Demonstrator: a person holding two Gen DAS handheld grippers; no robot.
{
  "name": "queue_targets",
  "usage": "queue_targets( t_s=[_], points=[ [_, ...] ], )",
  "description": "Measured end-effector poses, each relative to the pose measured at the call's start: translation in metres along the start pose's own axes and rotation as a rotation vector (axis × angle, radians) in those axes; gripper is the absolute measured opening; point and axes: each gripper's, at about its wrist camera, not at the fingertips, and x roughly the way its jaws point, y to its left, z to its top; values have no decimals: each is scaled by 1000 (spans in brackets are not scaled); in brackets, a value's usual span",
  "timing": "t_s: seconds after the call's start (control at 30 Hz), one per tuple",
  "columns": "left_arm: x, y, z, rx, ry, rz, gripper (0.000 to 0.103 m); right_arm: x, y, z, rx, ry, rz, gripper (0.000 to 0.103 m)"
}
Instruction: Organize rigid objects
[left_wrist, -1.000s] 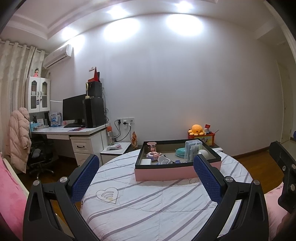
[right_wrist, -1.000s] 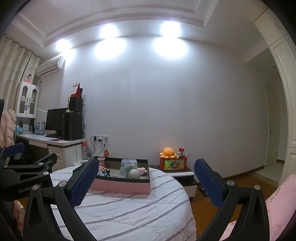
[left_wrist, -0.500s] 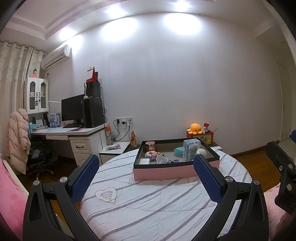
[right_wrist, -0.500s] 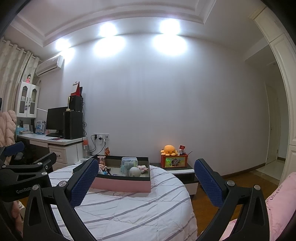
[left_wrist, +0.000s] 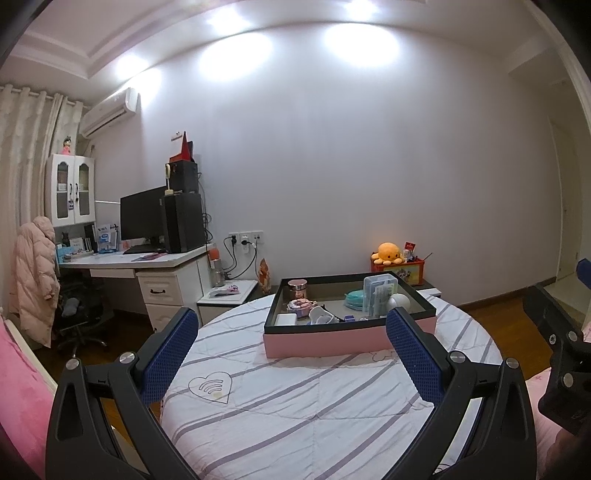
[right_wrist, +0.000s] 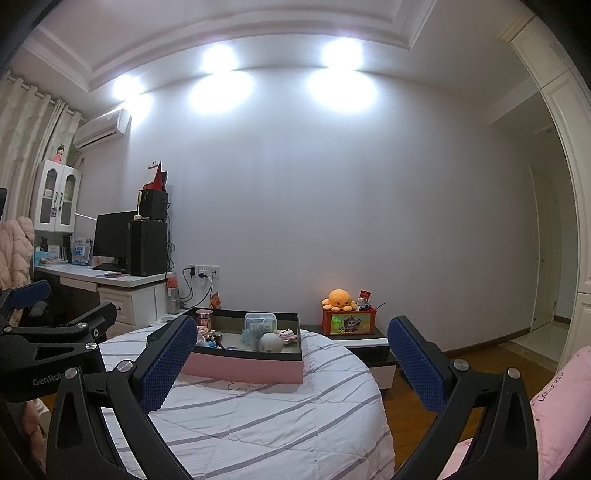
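A pink box with a black rim (left_wrist: 332, 341) (right_wrist: 243, 365) sits at the far side of a round table under a striped white cloth (left_wrist: 314, 406) (right_wrist: 258, 417). Inside it lie several small things: a clear plastic case (left_wrist: 380, 295) (right_wrist: 260, 325), a white ball (left_wrist: 399, 302) (right_wrist: 270, 342), a copper-lidded jar (left_wrist: 297, 288) (right_wrist: 204, 318) and a pink block toy (left_wrist: 301, 306). My left gripper (left_wrist: 291, 350) hangs open, short of the box, with nothing between its fingers. Also open and empty, my right gripper (right_wrist: 291, 354) is held back from the box to its right.
A white desk (left_wrist: 147, 264) with a monitor and speakers stands at the left wall beside a chair draped with a pink coat (left_wrist: 33, 284). Behind the table a low stand carries a red box with an orange plush octopus (left_wrist: 387, 253) (right_wrist: 339, 300). Pink cushions (right_wrist: 561, 417) flank the near edges.
Both views have drifted slightly; the box sits a touch lower and further left in the left wrist view. Both grippers remain open and empty.
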Motion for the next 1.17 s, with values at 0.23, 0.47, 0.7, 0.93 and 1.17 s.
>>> queue_targets(
  t_s=[0.23,0.47,0.7,0.93,1.17],
  points=[
    [0,0,0,-1,-2,3,103,-1,0,1,-1,1,-1,103],
    [-1,0,1,-7,-10,-3,103,-3,3,1,-9,5,-6,103],
    [-5,2,0,-5,-14,0,103,-3,3,1,-9,5,-5,103],
    [-6,2,0,-6,-14,0,103,-1,3,1,-13,10,-4,103],
    [-4,1,-1,-7,0,-4,103,0,4,1,-18,15,-4,103]
  ],
)
